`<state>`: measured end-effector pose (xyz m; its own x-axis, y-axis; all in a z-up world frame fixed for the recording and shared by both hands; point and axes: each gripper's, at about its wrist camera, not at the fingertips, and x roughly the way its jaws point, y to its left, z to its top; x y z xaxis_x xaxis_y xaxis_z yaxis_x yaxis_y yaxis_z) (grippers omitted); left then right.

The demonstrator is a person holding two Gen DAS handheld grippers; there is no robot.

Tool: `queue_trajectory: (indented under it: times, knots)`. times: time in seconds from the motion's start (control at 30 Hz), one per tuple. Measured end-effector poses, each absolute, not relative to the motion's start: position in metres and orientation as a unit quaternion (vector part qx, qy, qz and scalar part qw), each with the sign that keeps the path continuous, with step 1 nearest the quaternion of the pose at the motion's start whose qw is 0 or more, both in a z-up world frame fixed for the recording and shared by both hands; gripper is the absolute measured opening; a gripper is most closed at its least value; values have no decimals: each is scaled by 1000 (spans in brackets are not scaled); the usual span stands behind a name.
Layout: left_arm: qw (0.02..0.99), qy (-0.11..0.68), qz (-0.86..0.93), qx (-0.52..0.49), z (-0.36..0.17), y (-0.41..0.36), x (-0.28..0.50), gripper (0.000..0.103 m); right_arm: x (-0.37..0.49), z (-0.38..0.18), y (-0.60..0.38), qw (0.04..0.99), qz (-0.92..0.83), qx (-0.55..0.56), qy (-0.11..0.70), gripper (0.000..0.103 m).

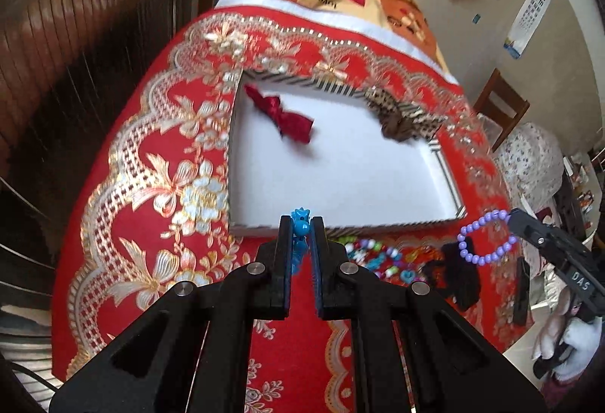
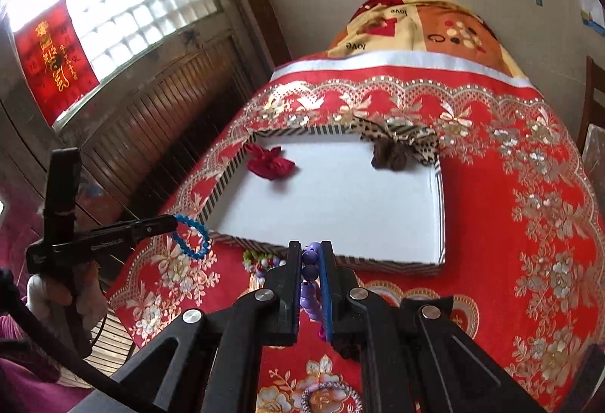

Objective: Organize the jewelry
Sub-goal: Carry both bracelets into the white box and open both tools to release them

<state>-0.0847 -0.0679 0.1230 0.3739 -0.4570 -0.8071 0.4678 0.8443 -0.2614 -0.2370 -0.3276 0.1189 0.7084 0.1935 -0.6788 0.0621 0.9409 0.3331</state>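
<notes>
Two handheld black grippers hover over a red, gold-embroidered tablecloth [image 1: 124, 193], near the front edge of a shallow white tray with striped walls [image 2: 441, 224]. The left gripper [image 1: 301, 224] pinches a spiky blue plastic bracelet [image 2: 193, 235]; the right gripper [image 2: 311, 254] pinches a purple beaded bracelet [image 1: 486, 237]. Both bracelets look light and floppy, probably best held across the band.

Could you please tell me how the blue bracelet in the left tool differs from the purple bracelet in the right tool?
The blue bracelet is bright blue with small spiky pieces; the purple bracelet is pale purple with smooth round beads. The blue one is held in the left tool, the purple one in the right tool. Both are closed loops, lifted clear of the red cloth, near the white tray.
</notes>
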Motion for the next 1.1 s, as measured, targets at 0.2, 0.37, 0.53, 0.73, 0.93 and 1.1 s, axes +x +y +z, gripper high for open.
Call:
queue_trajectory:
  times: [0.2, 0.37, 0.53, 0.73, 0.93, 1.1]
  knots:
    - [838, 467, -281, 15, 136, -81, -79, 7, -225, 125, -328, 912, 40, 160, 375, 8]
    - [846, 455, -276, 27, 140, -93, -72, 7, -211, 127, -328, 913, 47, 153, 376, 8]
    - [851, 452, -265, 40, 135, -103, -63, 7, -193, 127, -327, 912, 52, 141, 382, 8]
    - [850, 461, -250, 46, 123, -112, -51, 7, -170, 121, -326, 908, 62, 134, 393, 8]
    - [850, 468, -238, 51, 112, -122, -39, 7, -146, 112, -323, 901, 76, 126, 407, 8]
    - [847, 477, -228, 50, 101, -128, -28, 7, -123, 104, -320, 895, 91, 120, 420, 8]
